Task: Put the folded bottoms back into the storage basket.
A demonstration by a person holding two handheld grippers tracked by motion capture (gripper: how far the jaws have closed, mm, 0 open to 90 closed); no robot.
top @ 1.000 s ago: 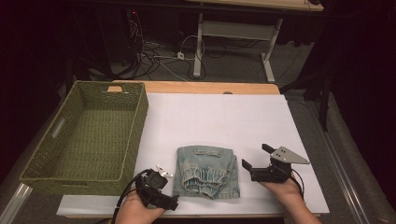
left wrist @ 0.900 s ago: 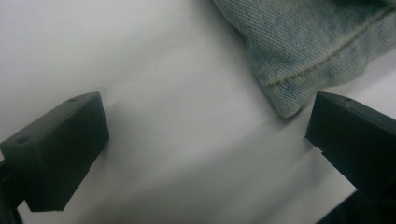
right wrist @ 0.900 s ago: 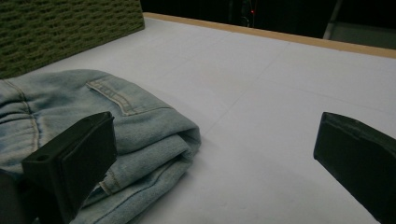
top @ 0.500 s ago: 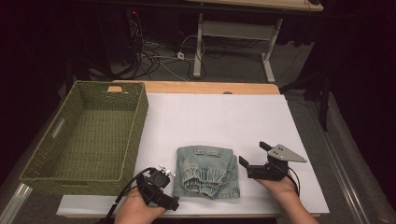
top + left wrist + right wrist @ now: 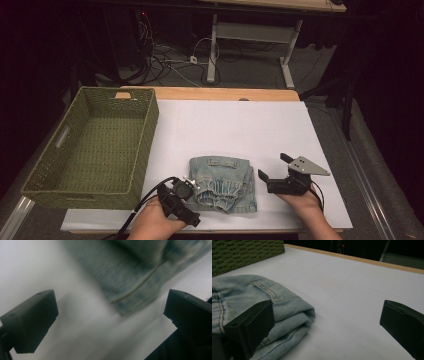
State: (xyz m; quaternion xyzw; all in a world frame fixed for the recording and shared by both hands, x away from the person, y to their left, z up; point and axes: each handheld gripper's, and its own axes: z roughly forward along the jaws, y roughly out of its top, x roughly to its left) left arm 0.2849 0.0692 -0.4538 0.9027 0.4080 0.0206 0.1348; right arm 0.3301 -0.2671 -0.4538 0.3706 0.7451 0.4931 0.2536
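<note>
The folded pale-blue denim garment (image 5: 223,183) lies on the white-covered desk (image 5: 280,130) just right of the green woven basket (image 5: 95,145), flanked by the left gripper (image 5: 191,186) and right gripper (image 5: 272,169), both spread apart, seemingly positioned to grasp its opposite edges.

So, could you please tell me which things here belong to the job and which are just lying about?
In the job: folded jeans, left claw, right claw, both open beside them.
Lying about: green woven basket, cables on the floor.
</note>
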